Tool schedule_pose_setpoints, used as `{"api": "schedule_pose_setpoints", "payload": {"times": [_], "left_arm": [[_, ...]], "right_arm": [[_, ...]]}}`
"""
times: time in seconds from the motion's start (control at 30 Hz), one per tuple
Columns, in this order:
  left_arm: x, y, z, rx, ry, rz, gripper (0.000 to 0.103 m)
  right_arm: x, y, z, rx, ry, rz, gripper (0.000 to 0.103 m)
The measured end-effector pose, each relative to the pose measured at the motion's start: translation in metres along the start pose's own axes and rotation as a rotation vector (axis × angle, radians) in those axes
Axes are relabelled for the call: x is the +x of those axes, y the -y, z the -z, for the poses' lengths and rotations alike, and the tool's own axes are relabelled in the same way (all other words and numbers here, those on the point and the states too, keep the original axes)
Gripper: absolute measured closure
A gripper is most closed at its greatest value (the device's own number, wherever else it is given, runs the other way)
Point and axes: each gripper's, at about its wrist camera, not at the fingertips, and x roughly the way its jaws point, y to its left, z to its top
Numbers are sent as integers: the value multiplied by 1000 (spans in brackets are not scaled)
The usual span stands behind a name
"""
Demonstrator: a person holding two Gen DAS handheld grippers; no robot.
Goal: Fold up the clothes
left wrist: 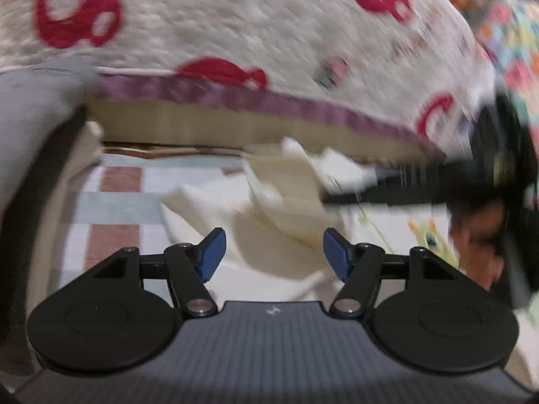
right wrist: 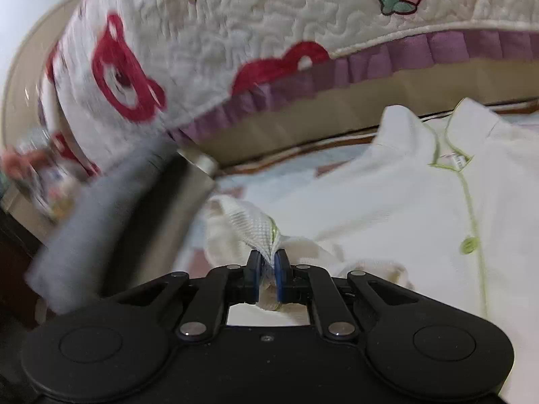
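Beside the quilted bed edge [right wrist: 337, 17], the right gripper [right wrist: 267, 271] is pinching the cream shirt's [right wrist: 387, 202] ribbed cuff [right wrist: 256, 225] mid-fold on the checked mat [left wrist: 111, 202], while the left gripper [left wrist: 274, 252] is gaping empty, likely needing another hold.

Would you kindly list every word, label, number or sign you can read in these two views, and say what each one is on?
No text can be read in either view.
Neck tag inside the collar of the white shirt: too small and blurred to read.
Small pale mark on the left hand-held gripper body: a logo shape, no letters legible.
Quilt: only pictures of red bears and a strawberry, no words.
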Motion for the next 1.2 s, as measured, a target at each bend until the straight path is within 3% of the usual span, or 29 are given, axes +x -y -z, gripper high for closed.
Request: {"api": "schedule_pose_setpoints", "payload": {"times": [0.1, 0.23, 0.33, 0.43, 0.47, 0.5, 0.53, 0.57, 0.7, 0.77, 0.83, 0.97, 1.13, 1.2], "left_arm": [[3, 11, 3, -12, -6, 45, 39], [-11, 26, -1, 27, 90, -18, 39], [-29, 32, -7, 42, 178, -52, 36], [-33, 15, -8, -59, 192, -37, 38], [-35, 8, -8, -90, 200, -25, 43], [-36, 1, -9, -117, 212, -9, 84], [-38, -4, -12, -120, 218, -11, 97], [-43, -6, -16, -96, 229, -46, 98], [-90, -20, -40, 37, 393, -378, 98], [-127, -37, -48, 22, 503, -560, 98], [-157, -64, -49, -82, 565, -676, 98], [-180, -124, -32, -336, 555, -735, 98], [-179, -162, -20, -548, 556, -692, 96], [-179, -171, -16, -609, 571, -674, 95]], "right_arm": [[-5, -15, 1, 57, -2, -94, 92], [-4, -35, 5, 148, -20, -239, 92], [-8, -60, 6, 99, -27, -313, 92], [-12, -77, 3, 69, -23, -412, 92], [-14, -80, 1, 67, -18, -452, 92], [-14, -81, 1, 62, -19, -486, 92], [-15, -82, 1, 56, -21, -520, 92], [-15, -83, 1, 51, -22, -554, 92], [-4, -68, 13, -103, -37, -369, 87], [1, -60, 19, -179, -45, -274, 84], [7, -53, 26, -256, -52, -177, 77], [24, -44, 52, -389, -119, -34, 77], [53, -42, 103, -530, -274, 80, 77], [54, -50, 105, -570, -291, 77, 71]]}}
